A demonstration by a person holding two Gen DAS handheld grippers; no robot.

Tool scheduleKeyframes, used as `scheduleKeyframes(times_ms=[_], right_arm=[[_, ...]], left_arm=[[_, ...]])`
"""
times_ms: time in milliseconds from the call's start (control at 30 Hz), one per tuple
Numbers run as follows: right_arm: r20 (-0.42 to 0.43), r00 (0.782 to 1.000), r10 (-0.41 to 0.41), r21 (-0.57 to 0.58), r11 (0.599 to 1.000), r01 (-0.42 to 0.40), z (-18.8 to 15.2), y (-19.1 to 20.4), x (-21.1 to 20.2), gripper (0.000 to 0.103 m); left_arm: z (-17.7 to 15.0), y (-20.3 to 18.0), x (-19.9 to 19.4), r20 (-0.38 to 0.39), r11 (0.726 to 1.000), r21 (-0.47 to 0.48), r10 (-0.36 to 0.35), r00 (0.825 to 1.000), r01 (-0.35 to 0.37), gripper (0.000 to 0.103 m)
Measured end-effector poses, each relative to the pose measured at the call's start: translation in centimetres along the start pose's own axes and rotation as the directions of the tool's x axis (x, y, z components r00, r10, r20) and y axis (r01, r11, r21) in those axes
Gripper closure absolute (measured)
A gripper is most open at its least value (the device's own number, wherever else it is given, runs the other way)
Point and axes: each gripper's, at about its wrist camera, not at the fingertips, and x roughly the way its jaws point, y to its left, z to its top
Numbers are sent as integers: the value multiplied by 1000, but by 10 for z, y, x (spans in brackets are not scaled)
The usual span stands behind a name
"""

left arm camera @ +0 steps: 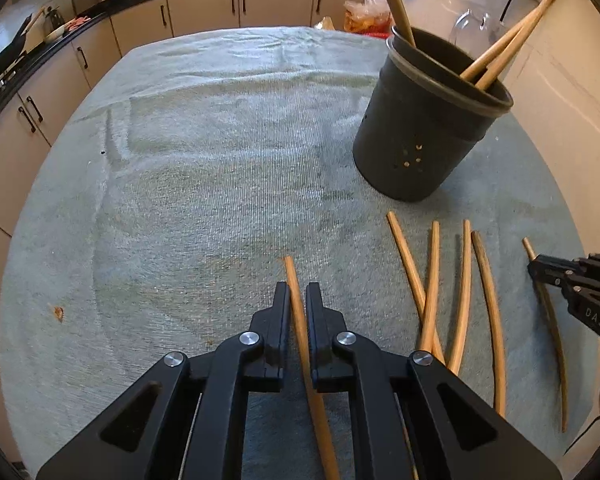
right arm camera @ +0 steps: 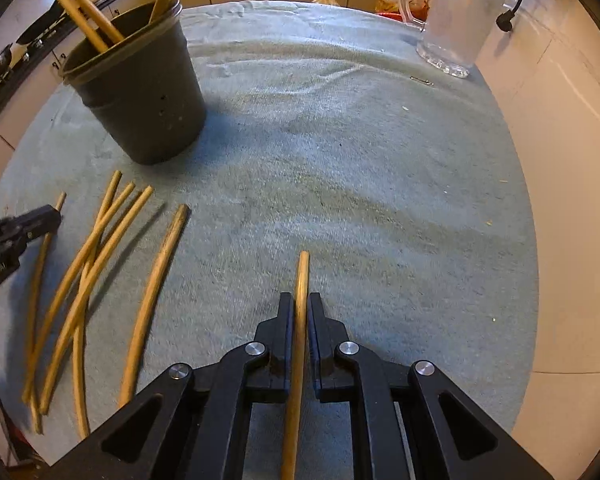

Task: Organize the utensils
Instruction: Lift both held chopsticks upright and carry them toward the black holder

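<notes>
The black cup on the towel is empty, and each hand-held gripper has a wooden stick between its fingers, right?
Not quite: the black cup is not empty. The left wrist view shows three wooden sticks standing in it. The rest holds: the left hand-held gripper and the right hand-held gripper each have a stick between their fingers, and the cup stands on the towel.

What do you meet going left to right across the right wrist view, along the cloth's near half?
Left gripper → loose chopsticks → lone darker chopstick → right gripper around its chopstick → bare towel.
</notes>
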Motion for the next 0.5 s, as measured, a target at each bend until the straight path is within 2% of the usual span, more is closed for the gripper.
scheduleKeyframes(times_ms=[100,233,333,500], right_arm=[[45,998,50,15,999,-50,-8,-1,-5,97],[165,980,106,49,992,-116,-16,-5,-31,97],[290,948,128,53,987,-149,-23,-7,-65,97],[476,870,129,55,983,-175,-42,-9,-119,97]], left_arm=[[-2,7,-7,12,997,-56,-47,999,48,98],[0,12,-42,129,998,-57,-31,991,39,98],[-2,12,-82,231,998,-51,-28,973,40,98],[-19,7,-152,397,999,-50,8,918,13,98]])
